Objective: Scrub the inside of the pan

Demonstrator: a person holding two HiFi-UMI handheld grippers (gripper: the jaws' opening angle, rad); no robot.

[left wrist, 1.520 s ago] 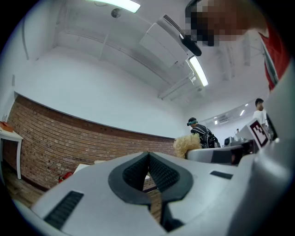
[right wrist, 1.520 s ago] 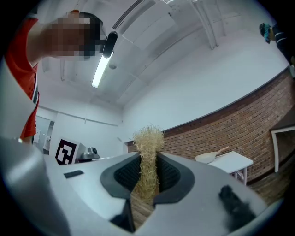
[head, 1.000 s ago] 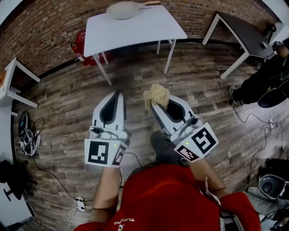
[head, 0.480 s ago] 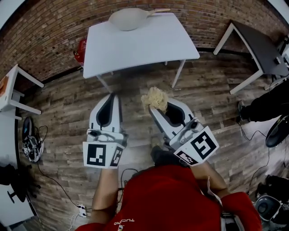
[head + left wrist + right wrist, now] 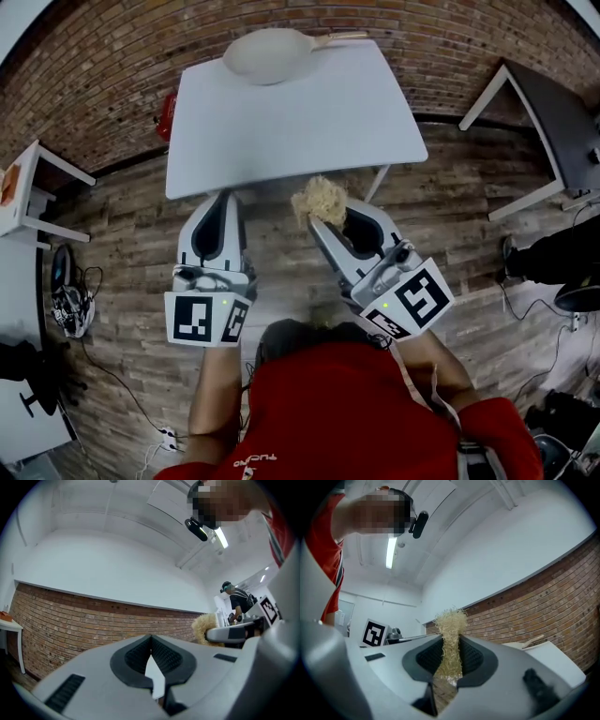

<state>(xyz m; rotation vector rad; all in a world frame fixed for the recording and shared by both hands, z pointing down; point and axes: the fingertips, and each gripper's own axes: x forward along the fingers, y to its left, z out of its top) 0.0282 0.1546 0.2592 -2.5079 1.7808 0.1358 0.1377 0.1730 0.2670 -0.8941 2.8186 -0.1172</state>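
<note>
- Head view: left gripper (image 5: pixel 222 197) and right gripper (image 5: pixel 323 217) are held side by side over the wood floor (image 5: pixel 122 234), with both sets of jaws pointing at a white desk (image 5: pixel 300 112).
- Left gripper view: jaws pressed together at the tips, nothing between them.
- Right gripper view: jaws pinching a straw-coloured scrubber (image 5: pixel 450 644), with a tuft sticking out past the jaw tips.
- Pale pan (image 5: pixel 265 43) sits at the desk's far edge, handle to the right. It is well ahead of both sets of jaws, roughly between their lines, and touches neither.
- The desk's near edge lies just ahead of the jaw tips.
- Brick wall (image 5: pixel 112 56) stands beyond the desk.
</note>
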